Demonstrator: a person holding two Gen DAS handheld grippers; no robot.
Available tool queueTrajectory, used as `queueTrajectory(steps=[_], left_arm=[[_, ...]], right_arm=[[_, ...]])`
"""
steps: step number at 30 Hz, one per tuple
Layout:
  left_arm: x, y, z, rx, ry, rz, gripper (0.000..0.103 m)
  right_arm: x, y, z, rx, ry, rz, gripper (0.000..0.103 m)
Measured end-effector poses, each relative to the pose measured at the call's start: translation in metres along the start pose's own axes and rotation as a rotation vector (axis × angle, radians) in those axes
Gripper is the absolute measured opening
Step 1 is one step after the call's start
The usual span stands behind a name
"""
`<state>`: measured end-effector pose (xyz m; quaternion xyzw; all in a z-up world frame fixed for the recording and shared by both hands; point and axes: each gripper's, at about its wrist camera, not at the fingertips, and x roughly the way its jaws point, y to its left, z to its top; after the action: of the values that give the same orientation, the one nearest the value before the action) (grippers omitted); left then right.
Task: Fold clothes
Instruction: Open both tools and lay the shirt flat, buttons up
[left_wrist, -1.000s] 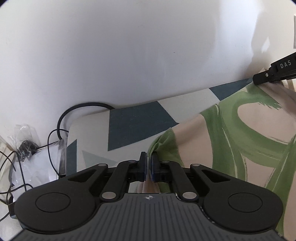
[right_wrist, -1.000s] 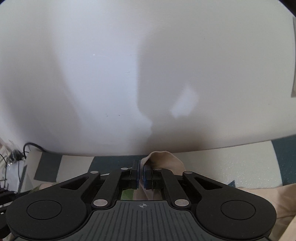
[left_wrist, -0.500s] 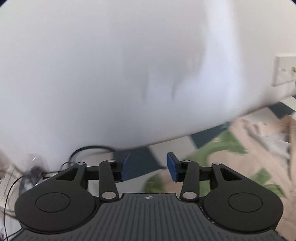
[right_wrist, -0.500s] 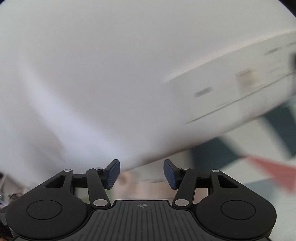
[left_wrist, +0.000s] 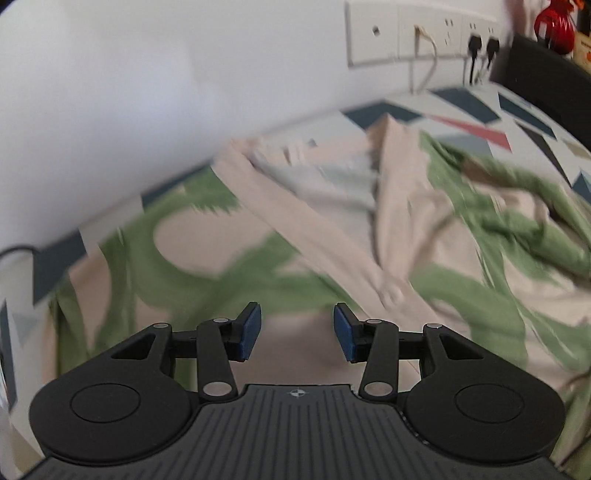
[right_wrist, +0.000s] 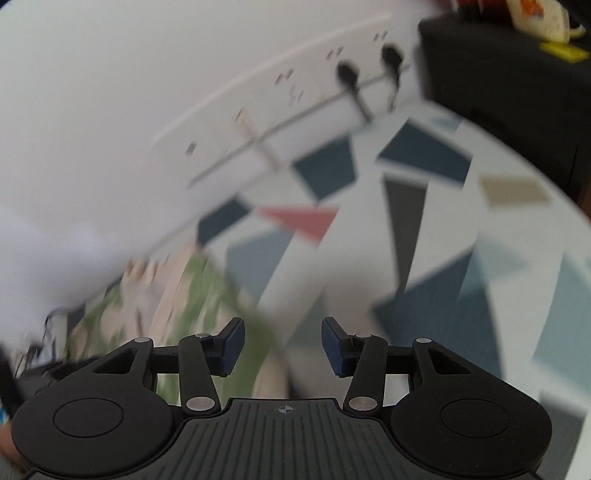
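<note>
— What's the left view showing?

— The left tongs (left_wrist: 297, 334) at the bottom centre, blue pads standing partly apart with nothing between them. The beige garment with green brush-stroke print (left_wrist: 332, 236) lies spread but rumpled across the middle of the frame, bunched toward the right. I'd say empty tongs mean it's been laid down for the next fold.

— What's it lying on?

— A bench with a geometric-patterned cloth (left_wrist: 465, 107), showing in the upper right, pushed up against a white wall (left_wrist: 147, 92). A socket strip (left_wrist: 424, 33) with plugs sits at the top right.

— And the right view?

— Blurry. The right tongs (right_wrist: 282, 345) are partly apart too, just easing closed, and empty. Only the garment's edge shows, lower left; the rest is bare patterned cloth. Same sockets along the top, with something dark and boxy (right_wrist: 498, 74) in the upper right corner.
</note>
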<state>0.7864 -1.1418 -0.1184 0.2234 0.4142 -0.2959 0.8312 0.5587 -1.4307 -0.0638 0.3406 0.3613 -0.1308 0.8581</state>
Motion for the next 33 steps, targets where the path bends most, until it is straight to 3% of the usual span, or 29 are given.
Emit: queueTrajectory(steps=[5, 7, 9, 10, 11, 12, 14, 17, 21, 25, 27, 30, 31, 33], left_arm=[[0.000, 0.003, -0.005, -0.003, 0.019, 0.031, 0.052], [0.000, 0.005, -0.006, -0.026, 0.025, 0.030, 0.052], [0.000, 0.006, -0.008, -0.043, 0.021, 0.031, 0.054], [0.000, 0.006, -0.010, -0.050, 0.016, 0.032, 0.054], [0.000, 0.006, -0.011, -0.056, 0.013, 0.032, 0.054], [0.000, 0.006, -0.011, -0.062, 0.013, 0.032, 0.054], [0.000, 0.007, -0.010, -0.078, 0.022, 0.028, 0.054], [-0.001, 0.007, -0.010, -0.093, 0.029, 0.025, 0.054], [-0.001, 0.007, -0.012, -0.100, 0.023, 0.013, 0.054], [0.000, 0.008, -0.008, -0.122, 0.043, -0.003, 0.056], [0.002, 0.007, -0.006, -0.122, 0.057, 0.002, 0.058], [0.004, 0.006, -0.002, -0.114, 0.078, 0.003, 0.060], [0.004, 0.006, -0.001, -0.109, 0.083, -0.001, 0.061], [0.005, 0.006, 0.000, -0.091, 0.084, -0.007, 0.064]], right_arm=[[-0.012, 0.045, -0.028, -0.121, 0.065, 0.070, 0.063], [-0.007, 0.062, -0.036, -0.206, 0.125, 0.009, 0.063], [0.007, 0.068, -0.044, -0.279, 0.192, -0.102, 0.058], [0.016, 0.067, -0.047, -0.304, 0.220, -0.140, 0.048], [0.024, 0.063, -0.049, -0.309, 0.249, -0.165, 0.027], [0.031, 0.058, -0.050, -0.306, 0.271, -0.183, 0.017], [0.036, 0.044, -0.042, -0.244, 0.258, -0.173, 0.009], [0.029, 0.026, -0.018, -0.155, 0.160, -0.210, 0.007], [0.009, 0.023, 0.019, -0.118, 0.002, -0.264, 0.007], [0.025, 0.017, 0.050, -0.104, -0.069, -0.269, 0.008], [0.050, 0.009, 0.064, -0.131, -0.009, -0.296, 0.010], [0.083, -0.010, 0.074, -0.120, 0.134, -0.376, 0.035], [0.084, -0.018, 0.076, -0.088, 0.140, -0.362, 0.039], [0.079, -0.034, 0.077, -0.016, 0.133, -0.312, 0.039]])
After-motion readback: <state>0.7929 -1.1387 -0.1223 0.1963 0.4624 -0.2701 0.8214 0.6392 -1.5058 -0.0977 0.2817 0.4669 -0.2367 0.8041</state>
